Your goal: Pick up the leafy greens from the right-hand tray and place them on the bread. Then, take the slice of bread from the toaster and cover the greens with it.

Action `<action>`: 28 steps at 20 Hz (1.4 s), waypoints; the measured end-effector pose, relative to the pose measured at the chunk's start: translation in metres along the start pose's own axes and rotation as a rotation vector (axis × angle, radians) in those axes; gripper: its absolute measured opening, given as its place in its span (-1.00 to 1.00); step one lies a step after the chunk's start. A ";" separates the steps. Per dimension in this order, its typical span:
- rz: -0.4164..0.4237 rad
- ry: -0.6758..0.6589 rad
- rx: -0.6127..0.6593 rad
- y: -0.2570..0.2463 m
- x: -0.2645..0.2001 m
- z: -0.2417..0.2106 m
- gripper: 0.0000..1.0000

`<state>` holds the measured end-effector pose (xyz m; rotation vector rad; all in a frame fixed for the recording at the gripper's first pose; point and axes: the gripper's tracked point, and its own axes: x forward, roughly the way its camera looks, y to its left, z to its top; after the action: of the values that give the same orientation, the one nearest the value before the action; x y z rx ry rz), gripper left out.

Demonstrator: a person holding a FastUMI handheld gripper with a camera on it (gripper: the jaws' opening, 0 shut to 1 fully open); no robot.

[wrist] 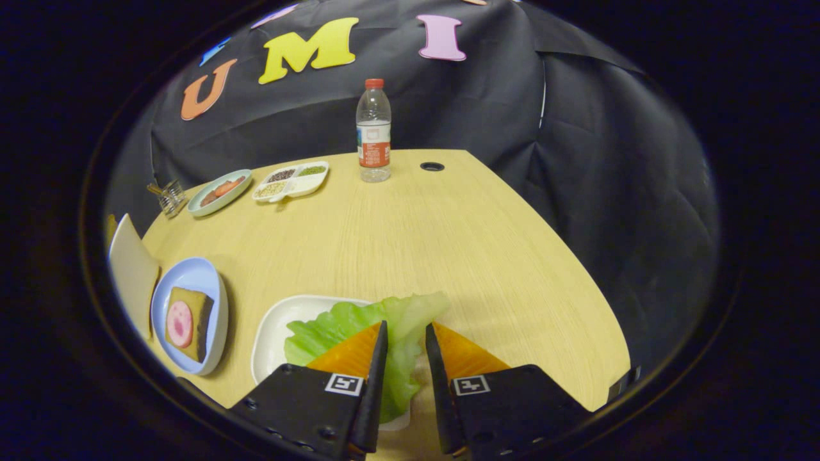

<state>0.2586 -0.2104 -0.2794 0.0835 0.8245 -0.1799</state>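
Gripper (406, 336) straddling the pale green, crinkled lettuce leaf (359, 326), fingers narrowly parted, leaf lying between them but not visibly pinched. Leaf draping over the white rounded plastic tray (272, 330) and spilling past its far rim onto the light wooden table (416, 237). Risking a thin, slack grab: catching only a fold, tearing it or letting it slide free on lifting. Waiting to the left, beside the tray: brown bread slice with pink ham round (187, 322) on a pale blue plate (192, 272).
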 end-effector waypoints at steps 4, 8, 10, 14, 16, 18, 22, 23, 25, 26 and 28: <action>0.003 -0.046 -0.016 0.003 -0.022 0.004 -0.99; 0.021 -0.111 -0.029 0.019 -0.057 0.018 -0.99; 0.034 -0.144 -0.038 0.032 -0.077 0.025 -0.99; 0.046 -0.198 -0.068 0.061 -0.113 0.029 -0.99; 0.054 -0.220 -0.078 0.077 -0.129 0.029 -0.99; 0.070 -0.231 -0.085 0.094 -0.143 0.026 -0.99; 0.109 -0.251 -0.117 0.138 -0.165 0.022 -0.99; 0.117 -0.259 -0.128 0.150 -0.170 0.021 -1.00; 0.133 -0.274 -0.146 0.174 -0.180 0.019 -0.99; 0.142 -0.276 -0.154 0.186 -0.184 0.017 -0.99; 0.175 -0.274 -0.146 0.211 -0.192 0.013 -0.99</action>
<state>0.1808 0.0189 -0.1285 -0.0065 0.5513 0.0343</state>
